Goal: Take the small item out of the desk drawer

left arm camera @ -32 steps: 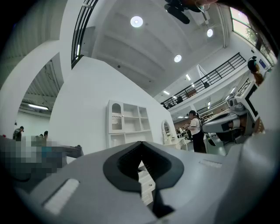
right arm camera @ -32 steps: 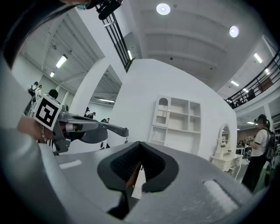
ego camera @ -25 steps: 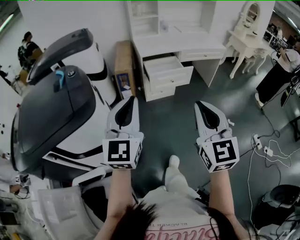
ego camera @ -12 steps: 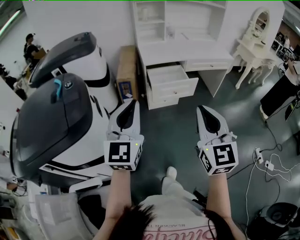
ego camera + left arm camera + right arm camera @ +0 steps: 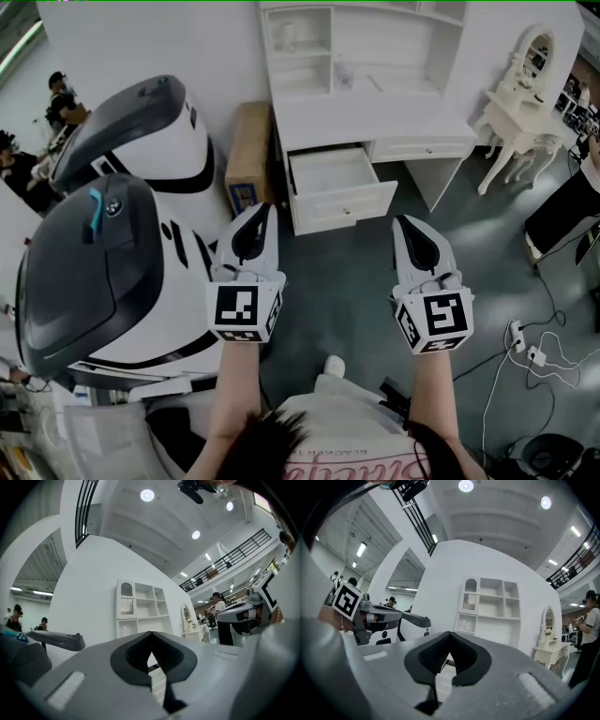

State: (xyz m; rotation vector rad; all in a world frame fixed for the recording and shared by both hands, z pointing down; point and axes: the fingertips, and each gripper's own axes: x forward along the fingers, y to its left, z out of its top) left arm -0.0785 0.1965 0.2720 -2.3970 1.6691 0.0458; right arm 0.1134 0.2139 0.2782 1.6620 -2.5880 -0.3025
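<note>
A white desk (image 5: 375, 117) with a shelf hutch stands against the far wall. Its left drawer (image 5: 339, 191) is pulled open; I cannot make out any item inside from here. My left gripper (image 5: 266, 208) is held out in front of me, shut, empty, pointing at the drawer from well short of it. My right gripper (image 5: 401, 221) hangs level with it to the right, also shut and empty. In both gripper views the jaws meet at the tips, left gripper (image 5: 151, 634) and right gripper (image 5: 449, 634), with the desk (image 5: 140, 613) (image 5: 487, 609) far ahead.
A large black-and-white machine (image 5: 112, 244) fills the left side. A cardboard box (image 5: 247, 155) leans beside the desk. A white dressing table (image 5: 525, 103) stands at the right. Cables and a power strip (image 5: 525, 342) lie on the floor at right. People stand at the far left.
The desk and drawer have shifted lower and closer in the head view as I walk toward them. Both grippers keep their pose, shut.
</note>
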